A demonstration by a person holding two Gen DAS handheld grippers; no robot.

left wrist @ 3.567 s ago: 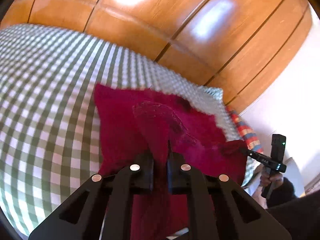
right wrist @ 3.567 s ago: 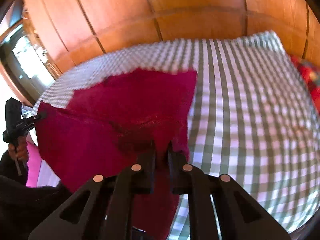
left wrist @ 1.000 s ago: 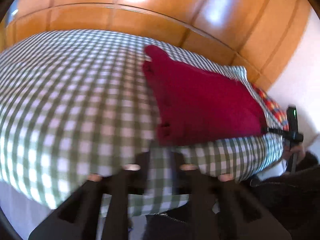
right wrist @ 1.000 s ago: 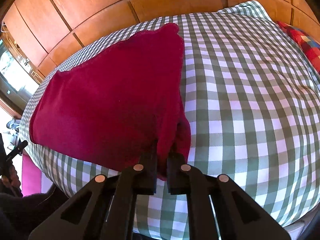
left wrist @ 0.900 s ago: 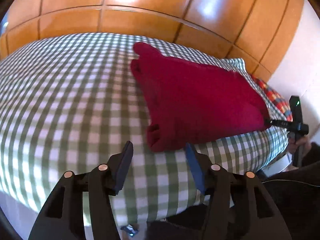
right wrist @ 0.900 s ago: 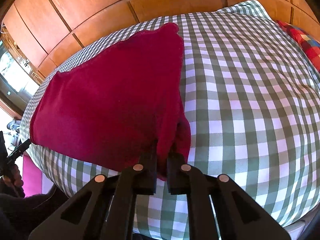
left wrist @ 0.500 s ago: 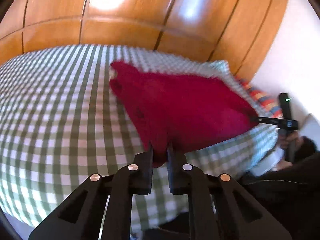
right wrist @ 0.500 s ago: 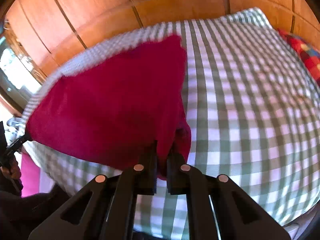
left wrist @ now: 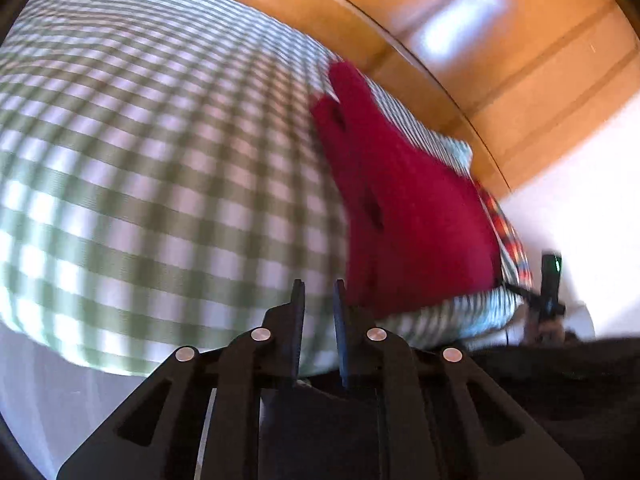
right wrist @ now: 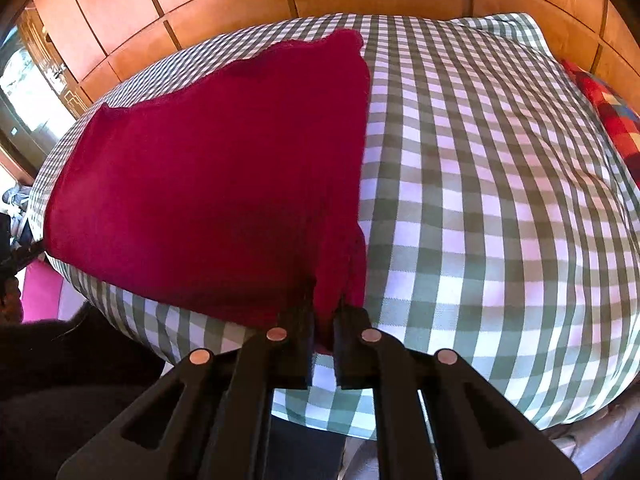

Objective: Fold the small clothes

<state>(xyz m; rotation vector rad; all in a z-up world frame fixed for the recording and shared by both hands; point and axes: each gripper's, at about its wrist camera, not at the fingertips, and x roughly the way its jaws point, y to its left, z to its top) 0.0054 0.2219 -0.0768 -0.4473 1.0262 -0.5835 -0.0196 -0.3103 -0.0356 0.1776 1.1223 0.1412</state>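
A dark red garment [right wrist: 216,176] lies folded and flat on the green-and-white checked bed cover [right wrist: 500,200]. My right gripper [right wrist: 323,312] is shut on the garment's near right corner, at the bed's front edge. In the left wrist view the red garment [left wrist: 408,216] lies to the right of my left gripper [left wrist: 318,292]. Its jaws are nearly closed with nothing between them, just left of the garment's near corner. That view is blurred by motion.
Wooden wall panels [right wrist: 240,8] run behind the bed. A red patterned pillow [right wrist: 608,120] lies at the far right of the bed. The other hand-held gripper [left wrist: 548,288] shows past the garment's far corner. A pink object [right wrist: 40,296] sits low on the left.
My left gripper opened, shut on the garment's near corner half a second ago, and now holds nothing, having swung left. My right gripper has kept its hold on the corner.
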